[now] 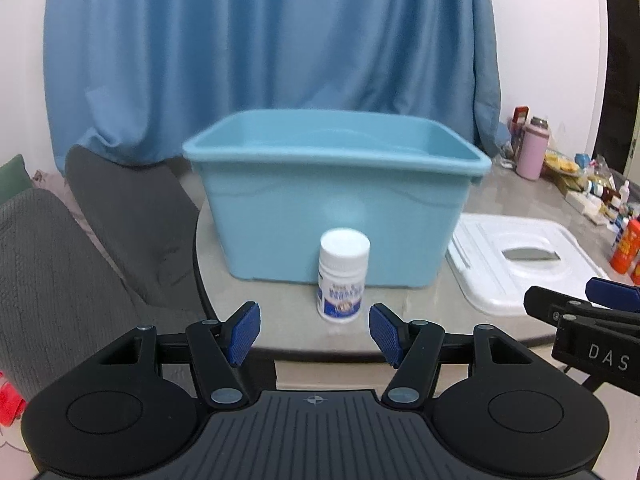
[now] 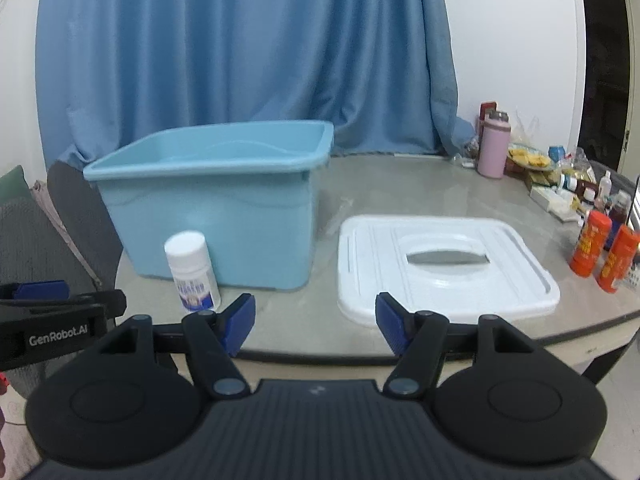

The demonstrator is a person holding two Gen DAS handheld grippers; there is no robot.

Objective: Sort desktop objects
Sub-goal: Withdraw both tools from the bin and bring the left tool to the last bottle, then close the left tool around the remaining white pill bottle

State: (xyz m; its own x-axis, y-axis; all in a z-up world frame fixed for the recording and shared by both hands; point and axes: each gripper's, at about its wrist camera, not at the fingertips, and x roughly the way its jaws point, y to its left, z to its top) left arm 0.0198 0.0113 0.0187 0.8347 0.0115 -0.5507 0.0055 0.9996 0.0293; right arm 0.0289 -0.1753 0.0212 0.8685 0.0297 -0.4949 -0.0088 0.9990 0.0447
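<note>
A white pill bottle [image 1: 344, 276] stands upright on the grey table, just in front of a light blue bin [image 1: 336, 196]. My left gripper [image 1: 315, 334] is open and empty, with the bottle a little beyond its fingertips. In the right wrist view the bottle [image 2: 192, 272] stands left of centre, against the bin [image 2: 212, 208]. My right gripper [image 2: 316, 326] is open and empty, near the front edge of a white lid [image 2: 444, 264] that lies flat on the table. The bin's inside is hidden.
The white lid [image 1: 520, 260] lies right of the bin. A pink flask [image 2: 493, 146], orange bottles [image 2: 600, 250] and several small items crowd the table's right side. Grey chairs [image 1: 132, 224] stand left of the table. A blue curtain [image 2: 240, 52] hangs behind.
</note>
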